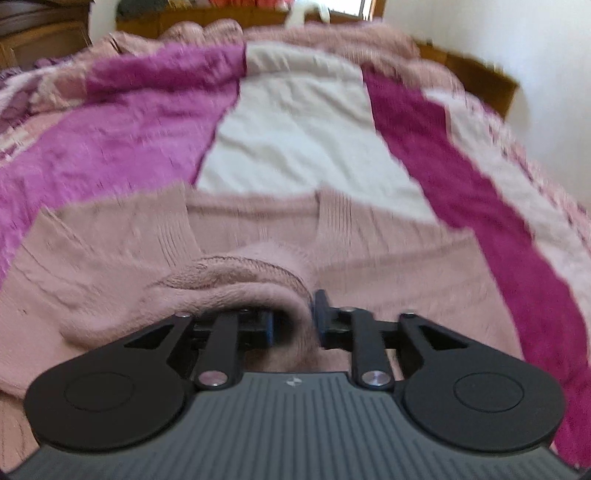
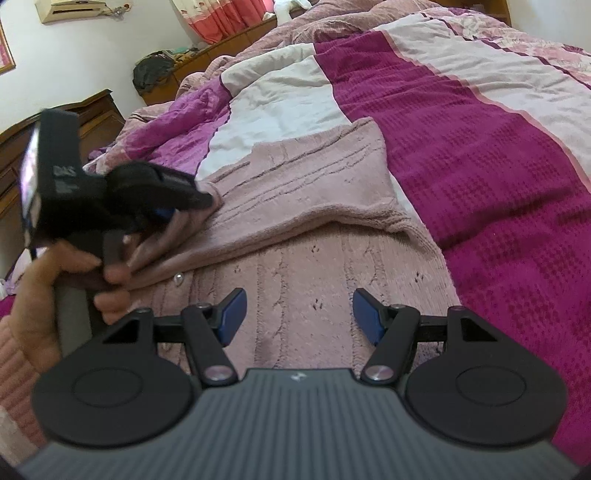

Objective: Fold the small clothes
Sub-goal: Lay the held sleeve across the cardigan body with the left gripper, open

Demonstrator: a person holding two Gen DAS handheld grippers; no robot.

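A dusty-pink knitted cardigan point(image 2: 306, 192) lies on the bed, partly folded over itself, with a pearl button point(image 2: 178, 277) showing. In the left wrist view my left gripper point(image 1: 293, 317) is shut on a bunched fold of the pink cardigan point(image 1: 236, 284), which drapes over the left finger. The same gripper shows at the left of the right wrist view point(image 2: 173, 214), blurred, holding the cardigan's edge. My right gripper point(image 2: 299, 314) is open and empty, hovering just above the cardigan's lower part.
The bed is covered by a magenta, white and pink striped quilt point(image 2: 461, 155). A wooden headboard point(image 1: 192, 16) and a wooden dresser point(image 2: 99, 110) stand beyond. White walls lie to the right.
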